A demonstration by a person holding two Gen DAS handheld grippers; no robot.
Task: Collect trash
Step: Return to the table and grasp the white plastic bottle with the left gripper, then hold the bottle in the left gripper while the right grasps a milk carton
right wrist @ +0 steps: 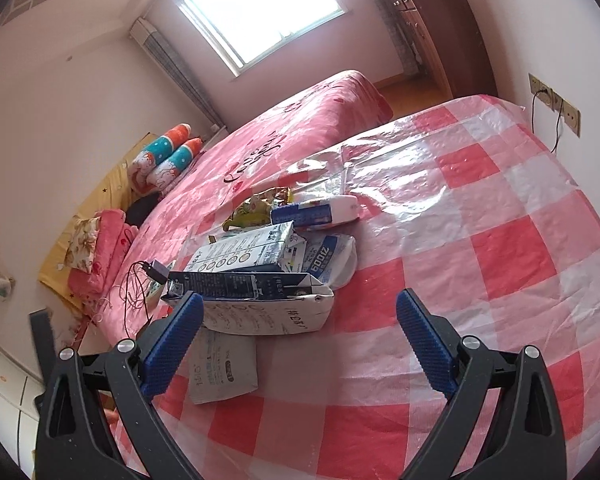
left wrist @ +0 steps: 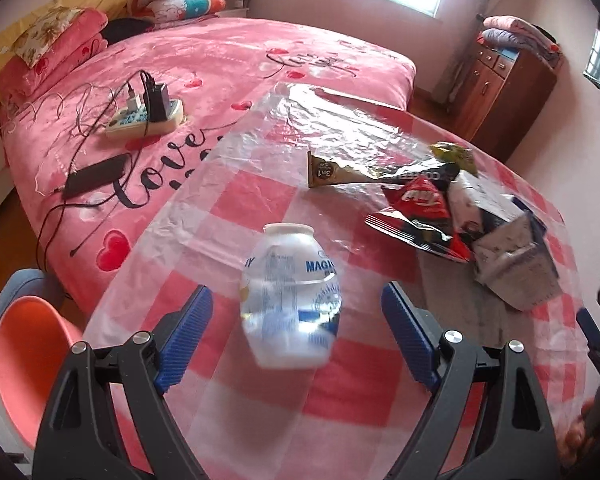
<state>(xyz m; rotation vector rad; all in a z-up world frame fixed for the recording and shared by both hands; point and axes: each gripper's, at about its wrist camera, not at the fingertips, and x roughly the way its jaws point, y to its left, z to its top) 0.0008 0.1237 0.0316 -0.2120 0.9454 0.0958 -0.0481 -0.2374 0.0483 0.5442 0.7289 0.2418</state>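
Blue ribbed fingers [left wrist: 188, 332] of the left gripper [left wrist: 296, 336] stand wide apart, one on each side of a small squat clear plastic bottle with a white cap and blue print [left wrist: 290, 300], with a clear gap to the pads on both sides, so nothing is held. The bottle stands on the red-and-white checked plastic cloth of the worktop [left wrist: 372, 368], cap away from the camera. It looks nearly empty, so I judge it light, thin-walled and easy to dent or tip; its smooth, bulging sides could slip out of a hard squeeze. The widest part of the belly, taken squarely and gently, seems the safest hold.

The right gripper [right wrist: 300, 316] also has its fingers [right wrist: 172, 344] spread wide and empty. The left finger overlaps the near end of a flattened white and dark-blue printed carton [right wrist: 260, 300]; whether it touches I cannot tell. Beneath the carton lies a flat grey-white paper pouch [right wrist: 222, 368], and beyond it a heap of further cartons and a white soft pack with blue print [right wrist: 332, 258]. These are probably light, limp and crushable, best pinched across a stiff folded edge.

Beyond the bottle lie a crinkly red-and-black foil snack bag [left wrist: 420, 216] and a gold coffee sachet [left wrist: 340, 172], likely slippery and springy.
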